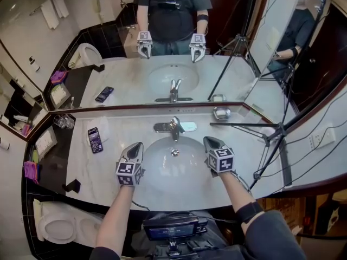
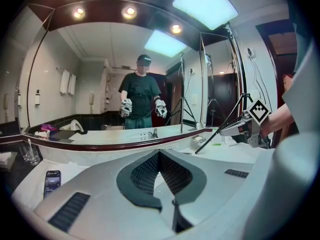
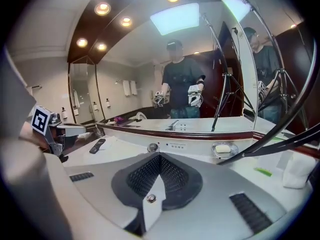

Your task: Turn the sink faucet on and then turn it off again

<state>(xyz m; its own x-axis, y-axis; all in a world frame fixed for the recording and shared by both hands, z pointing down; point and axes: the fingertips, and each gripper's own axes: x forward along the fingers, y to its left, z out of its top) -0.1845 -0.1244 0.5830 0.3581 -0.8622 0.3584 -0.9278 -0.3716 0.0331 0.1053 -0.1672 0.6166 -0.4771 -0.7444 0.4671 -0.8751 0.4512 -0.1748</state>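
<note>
Since both pairs of jaws are clenched on nothing, the faucet at 12 o'clock of the basin is unheld. Left gripper sits at its 8 o'clock, right gripper at 4. Risks: shut tips may skid off the chrome lever on a nudge, and a right swing could snag the tripod leg at 3 o'clock.

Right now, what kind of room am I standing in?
Most likely a hotel-style bathroom: a marble vanity with a sink basin and faucet, a wide wall mirror, and a toilet at lower left.
</note>
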